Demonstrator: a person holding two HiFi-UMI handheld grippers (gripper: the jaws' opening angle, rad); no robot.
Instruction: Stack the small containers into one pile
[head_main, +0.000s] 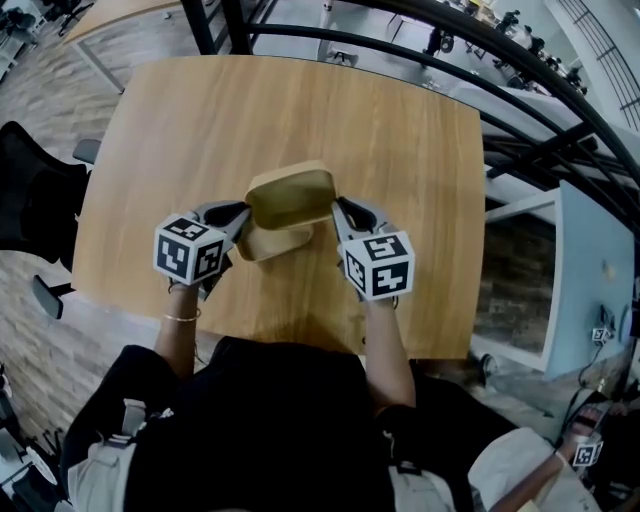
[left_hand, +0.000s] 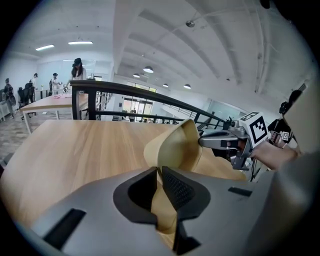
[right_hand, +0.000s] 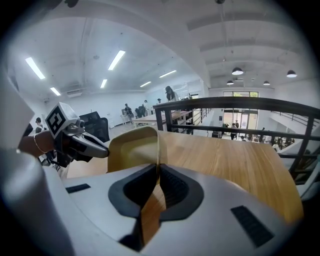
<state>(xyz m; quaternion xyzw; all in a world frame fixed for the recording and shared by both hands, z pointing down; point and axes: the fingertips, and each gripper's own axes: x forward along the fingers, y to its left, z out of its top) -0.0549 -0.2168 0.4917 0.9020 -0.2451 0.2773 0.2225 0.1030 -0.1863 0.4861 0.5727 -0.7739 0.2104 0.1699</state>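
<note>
**Two-Gripper Hold on Upper Container: Alignment over Lower Container**

Left gripper (head_main: 238, 214): jaws clenched on the thin tan side wall of the upper container (head_main: 290, 196). In the left gripper view the wall runs edge-on between the ribbed pads (left_hand: 179, 192) with no gap showing.

Right gripper (head_main: 342, 210): jaws likewise clamped, on the opposite wall of the same container, with the wall pinched between its pads (right_hand: 172, 189). Each gripper view shows the other gripper across the container.

Position: the upper container is carried clear of the table (head_main: 400, 140), near the person's edge. Its open side appears to face up, and it is tilted a little. Its long axis runs from one gripper to the other, left to right in the head view.

Lower container (head_main: 270, 243): it lies beneath the upper one and is mostly covered by it. The visible part projects toward the person and toward the left gripper. Whether the two containers touch cannot be told.

Governing relation: the target lies below the held container, offset slightly to the left-gripper side, so the left gripper is the nearer of the two.

Judgement: the nesting step is in hand. The next move calls for a small shift toward the person and the left with both long axes parallel, then an even descent.

Risk: unequal lowering by the two hands would likely jam one rim on the other
</note>
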